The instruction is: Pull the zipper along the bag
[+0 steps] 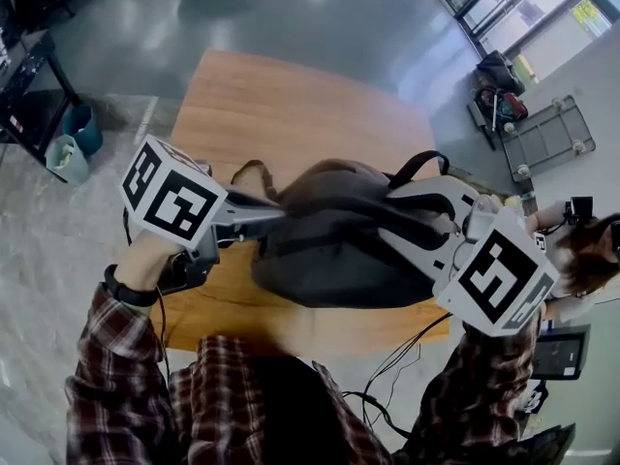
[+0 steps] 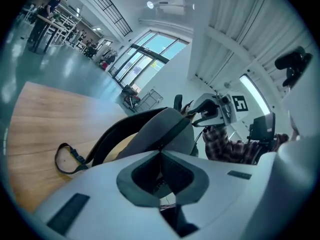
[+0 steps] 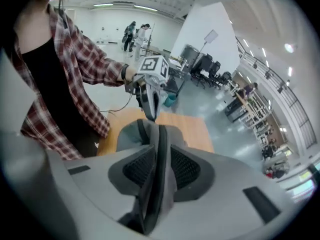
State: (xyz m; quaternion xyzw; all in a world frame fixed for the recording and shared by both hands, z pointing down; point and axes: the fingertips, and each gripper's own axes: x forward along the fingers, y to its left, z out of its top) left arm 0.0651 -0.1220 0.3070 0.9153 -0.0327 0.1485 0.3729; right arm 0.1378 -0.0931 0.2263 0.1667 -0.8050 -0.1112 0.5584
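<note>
One grey backpack [image 1: 339, 260] hangs slumped over the wooden bench [image 1: 291, 105], stretched between my two hand-held grippers, its black shoulder straps across the top. My left hand-held gripper [image 2: 161, 151] has its jaws pressed together, pinching the backpack's edge at the tips. My right hand-held gripper [image 3: 159, 134] has its jaws slightly spread, with a grey fold of the bag and a dark strap [image 3: 159, 159] standing between the pads. I cannot make out the zipper pull. Count: one backpack, two hand-held grippers, one bench
</note>
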